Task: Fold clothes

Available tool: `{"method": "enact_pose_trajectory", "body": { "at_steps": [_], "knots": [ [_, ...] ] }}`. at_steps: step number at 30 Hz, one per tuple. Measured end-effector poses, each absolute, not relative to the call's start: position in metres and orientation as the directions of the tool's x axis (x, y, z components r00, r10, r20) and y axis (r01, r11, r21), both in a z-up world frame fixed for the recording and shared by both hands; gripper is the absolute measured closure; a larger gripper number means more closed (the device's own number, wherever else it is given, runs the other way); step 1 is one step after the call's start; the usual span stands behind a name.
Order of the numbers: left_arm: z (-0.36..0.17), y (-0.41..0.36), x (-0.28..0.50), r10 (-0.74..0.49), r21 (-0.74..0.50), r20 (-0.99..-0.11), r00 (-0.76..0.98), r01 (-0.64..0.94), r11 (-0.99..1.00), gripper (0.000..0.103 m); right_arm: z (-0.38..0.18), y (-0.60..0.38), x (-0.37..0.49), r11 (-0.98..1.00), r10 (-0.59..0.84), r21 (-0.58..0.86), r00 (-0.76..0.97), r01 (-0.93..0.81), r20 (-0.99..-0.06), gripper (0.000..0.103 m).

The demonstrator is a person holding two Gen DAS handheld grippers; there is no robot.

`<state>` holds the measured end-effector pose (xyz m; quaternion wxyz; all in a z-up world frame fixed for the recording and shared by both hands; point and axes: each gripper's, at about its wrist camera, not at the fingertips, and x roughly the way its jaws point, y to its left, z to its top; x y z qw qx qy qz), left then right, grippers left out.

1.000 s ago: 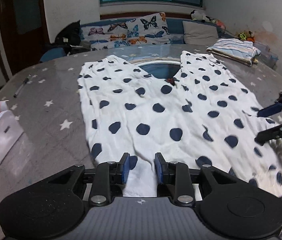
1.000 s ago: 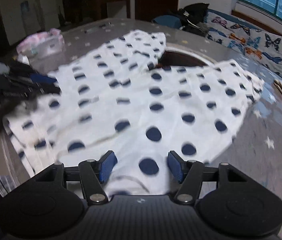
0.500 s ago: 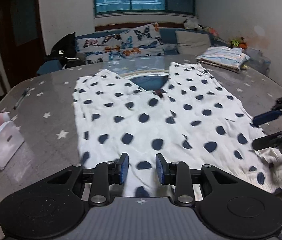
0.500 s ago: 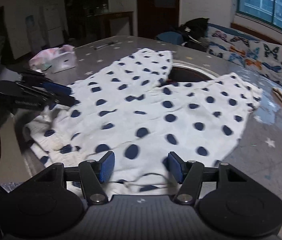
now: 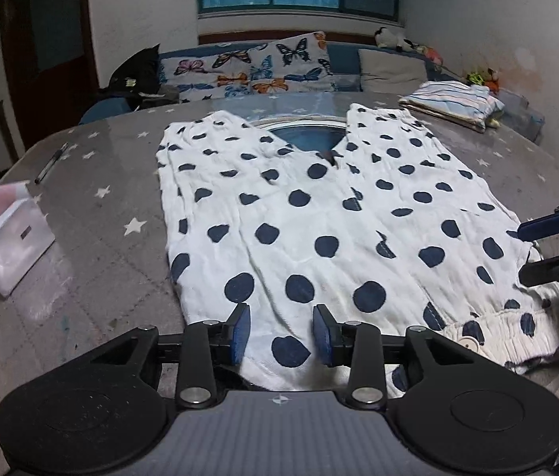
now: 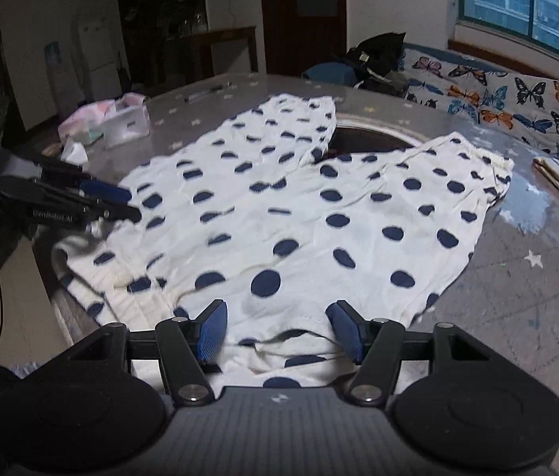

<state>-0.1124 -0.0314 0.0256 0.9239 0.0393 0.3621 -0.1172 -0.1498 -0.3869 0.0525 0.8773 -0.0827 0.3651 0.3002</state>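
The jaws of the left gripper (image 5: 281,335) are opening; the waistband edge of the spotted trousers (image 5: 319,214) is seen between the blue pads, but no pad is seen pressing on it, so the cloth appears to be let go. The jaws of the right gripper (image 6: 279,331) are held moderately wide, with the waistband below and between them, apparently not pinched.

The trousers are spread flat on the starred table (image 5: 93,214), legs pointing away toward the window, waistband at the near edge and partly hanging over it. A folded striped cloth (image 5: 452,105) is set at the far right, a tissue pack (image 5: 6,238) and a pen (image 5: 50,162) to the left.

The overhanging waistband could slide off the edge if left unheld. A fold could be started crooked if only the top layer is caught, since the near hem is bunched and wrinkled.
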Motion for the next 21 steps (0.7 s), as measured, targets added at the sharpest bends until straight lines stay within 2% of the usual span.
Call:
{"method": "enact_pose_trajectory", "body": {
  "at_steps": [9,14,16,20,21],
  "knots": [
    [0.032,-0.022,-0.083,-0.171,-0.059,-0.658,0.733,0.177,0.983,0.064,0.040,-0.390,-0.142,0.826,0.454,0.108,0.538,-0.554,-0.711,0.042],
    [0.024,-0.015,-0.066,-0.153,-0.076,-0.674,0.723,0.139,0.987,0.064,0.043,-0.394,-0.139,0.834,0.455,0.114,0.556,-0.540,-0.696,0.037],
    [0.022,-0.013,-0.066,-0.141,-0.068,-0.676,0.724,0.130,0.989,0.056,0.038,-0.395,-0.137,0.836,0.452,0.121,0.548,-0.535,-0.704,0.037],
    [0.025,-0.013,-0.071,-0.144,-0.059,-0.673,0.726,0.141,0.988,0.050,0.037,-0.394,-0.139,0.830,0.465,0.127,0.548,-0.543,-0.696,0.027],
    [0.026,-0.015,-0.072,-0.147,-0.059,-0.669,0.728,0.145,0.988,0.044,0.038,-0.394,-0.139,0.830,0.466,0.127,0.551,-0.543,-0.692,0.027]
  ]
}}
